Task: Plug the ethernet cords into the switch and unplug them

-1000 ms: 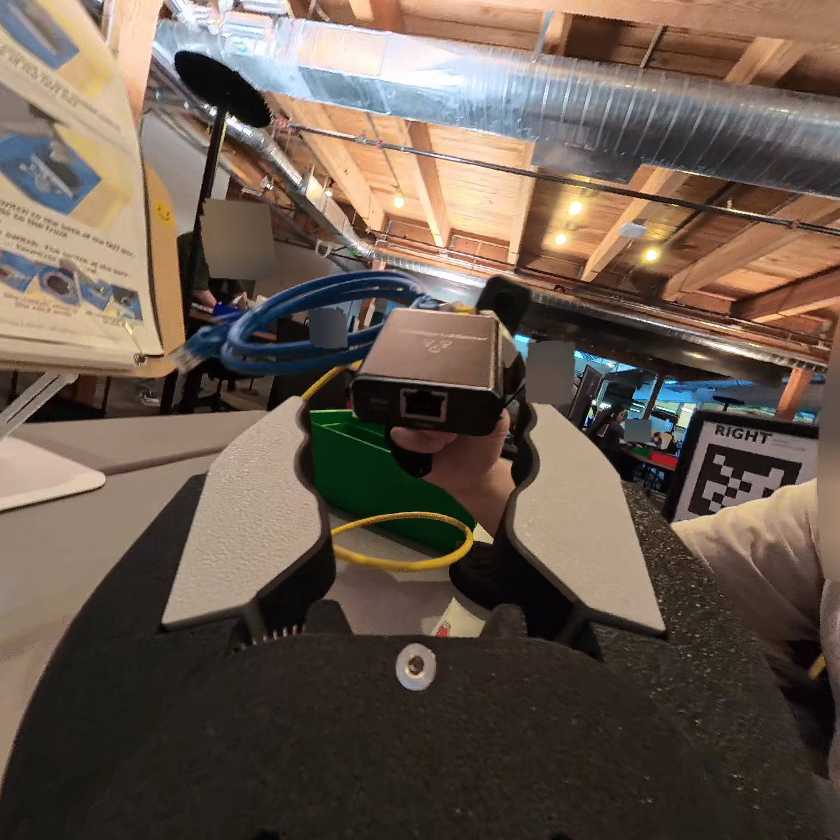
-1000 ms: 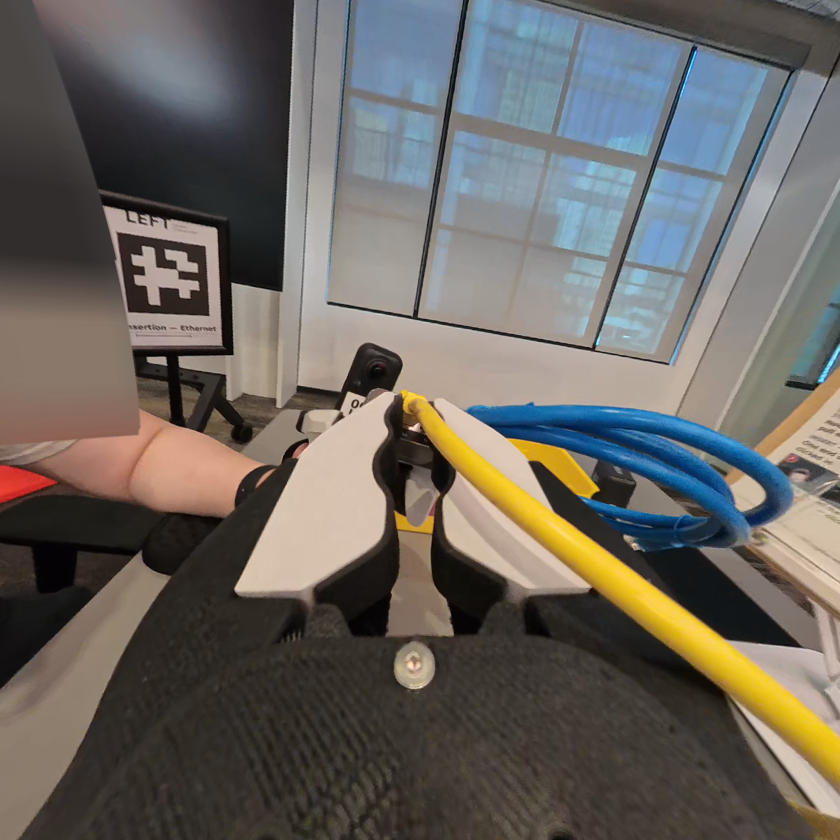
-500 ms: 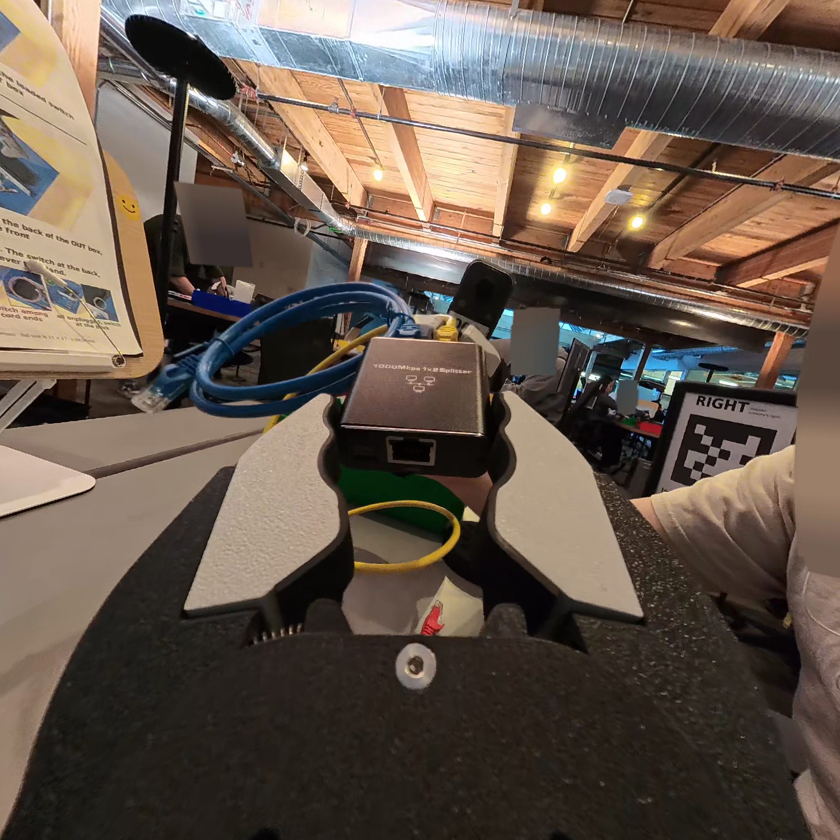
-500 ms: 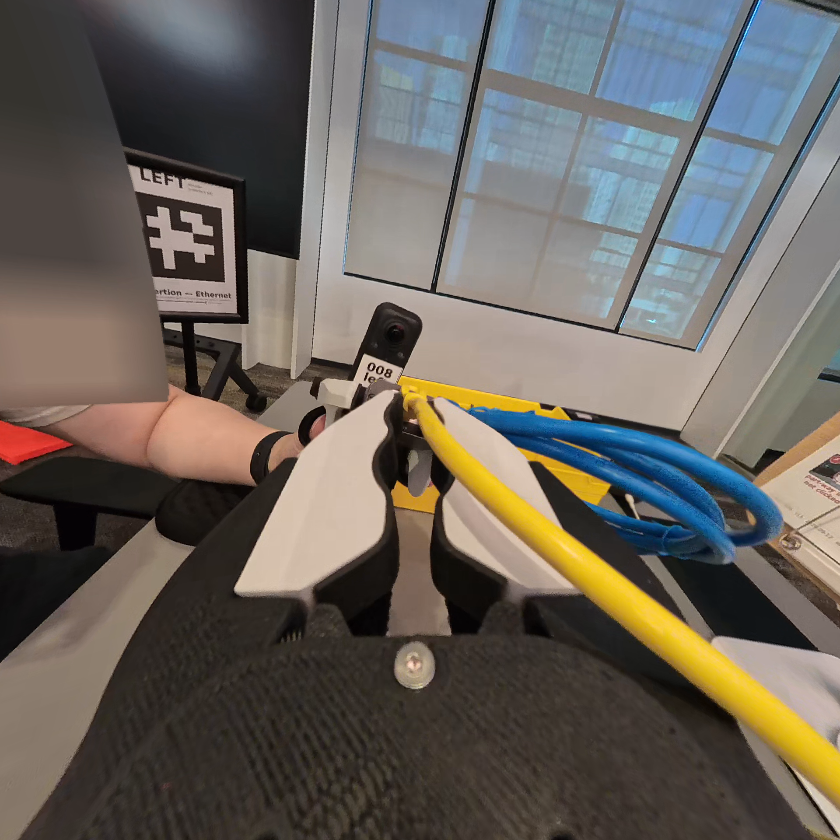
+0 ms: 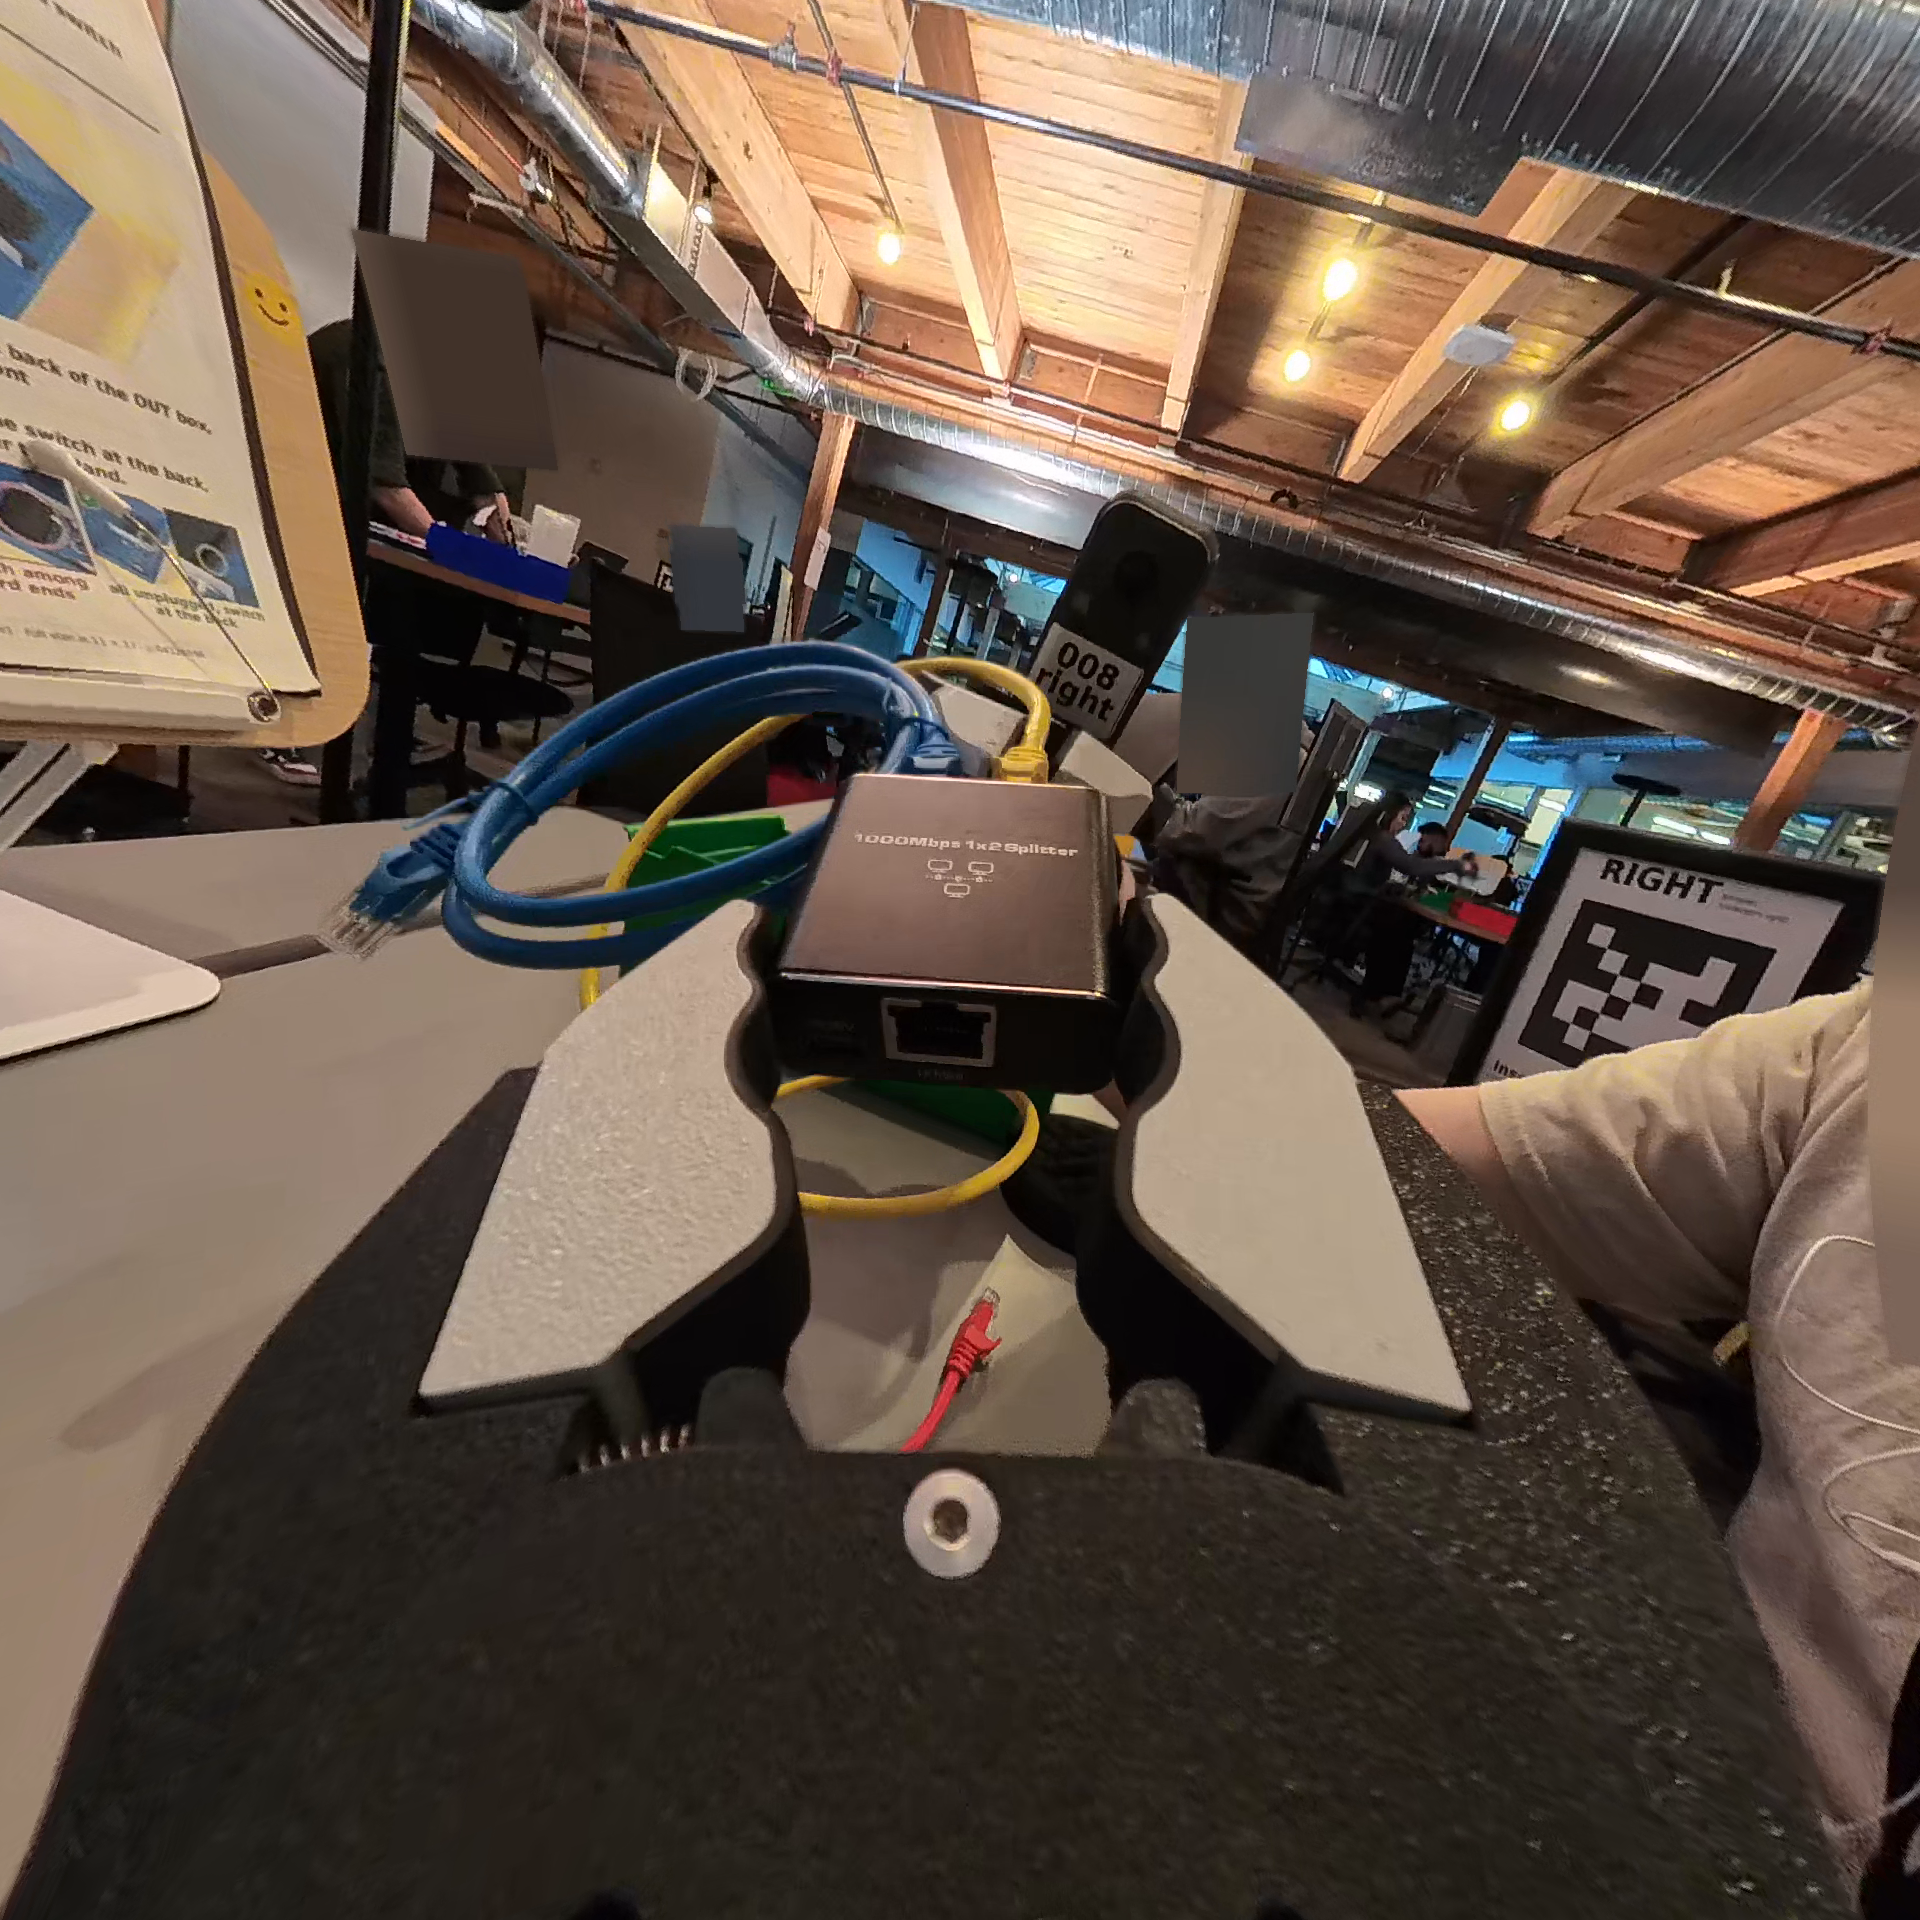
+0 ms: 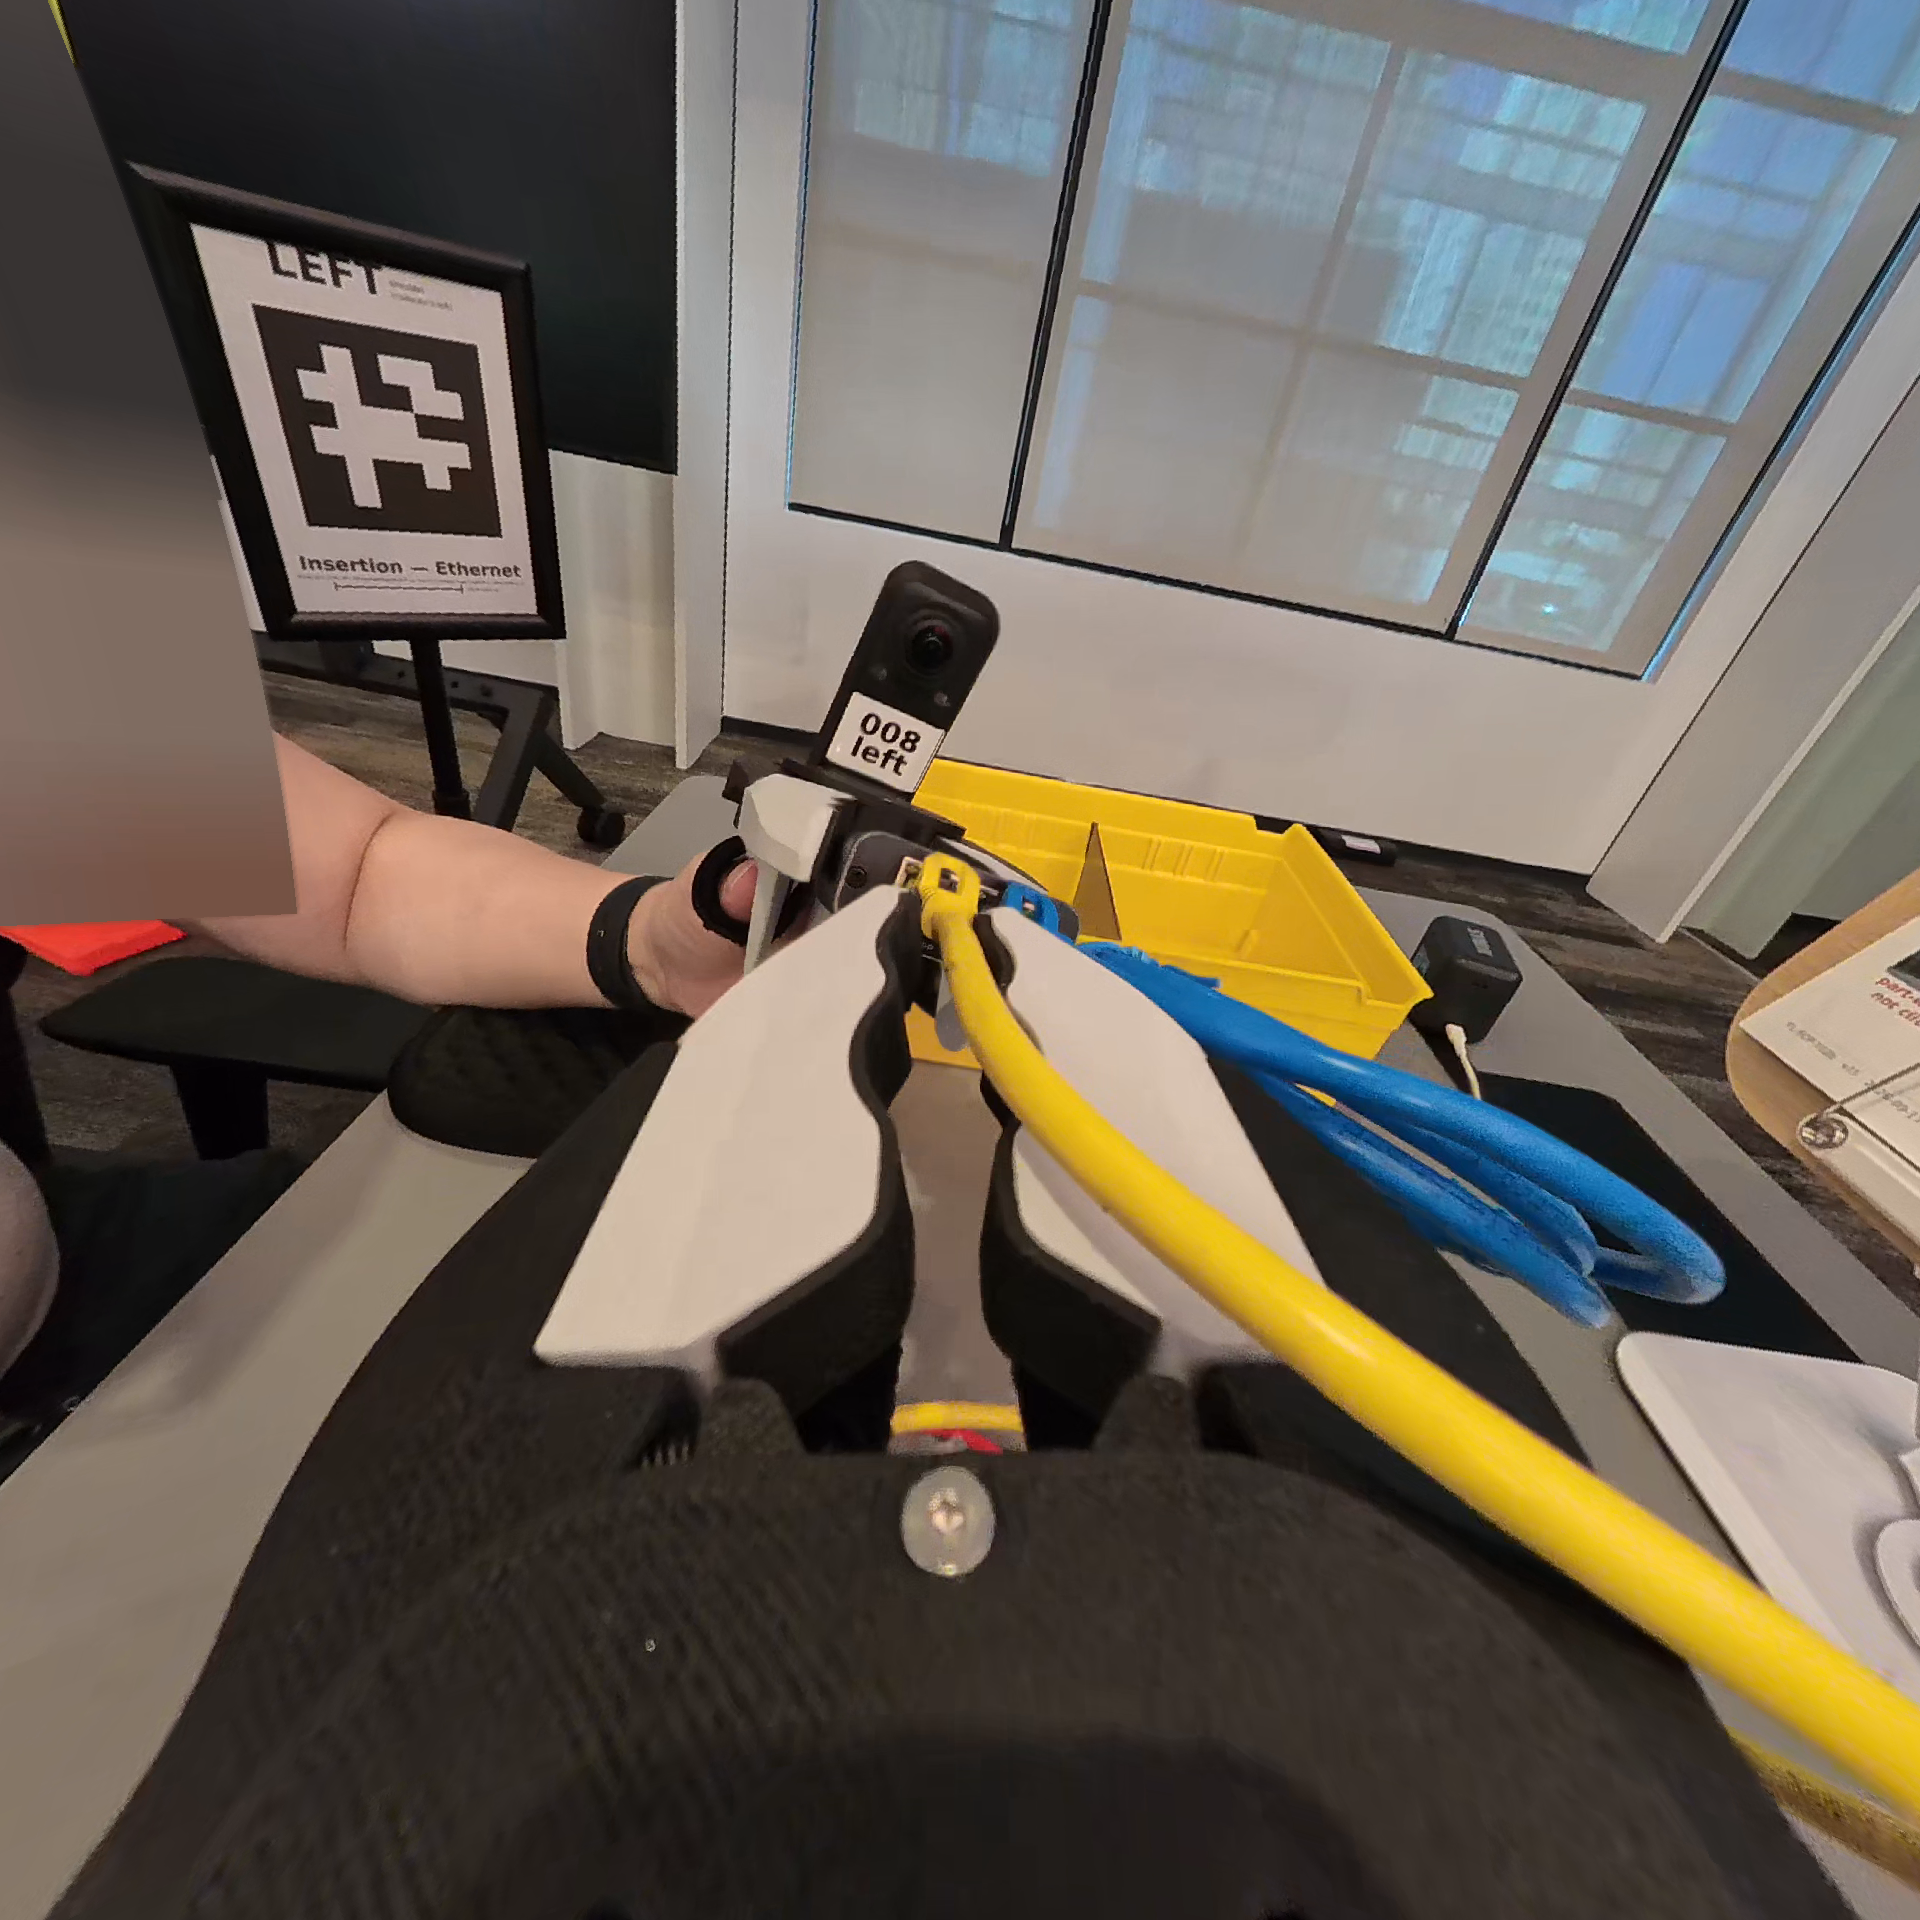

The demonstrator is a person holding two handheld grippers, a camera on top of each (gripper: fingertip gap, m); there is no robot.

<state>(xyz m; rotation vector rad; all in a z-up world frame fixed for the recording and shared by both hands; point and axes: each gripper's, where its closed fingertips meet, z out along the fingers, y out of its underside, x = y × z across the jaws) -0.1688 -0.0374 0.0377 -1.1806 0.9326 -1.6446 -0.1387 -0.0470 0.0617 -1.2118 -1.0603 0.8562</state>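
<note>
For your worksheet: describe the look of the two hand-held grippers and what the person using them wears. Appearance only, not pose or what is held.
Each hand-held gripper has two broad, light grey textured fingers with wavy black inner pads, on a black speckled body with a silver screw. The other one looks the same. A black camera with a white label stands on each. The person wears a beige short-sleeved shirt and a black wristband.

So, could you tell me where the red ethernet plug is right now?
In the left wrist view, the red ethernet plug lies on the grey table low between the left gripper's fingers, below the yellow cable loop.
</note>
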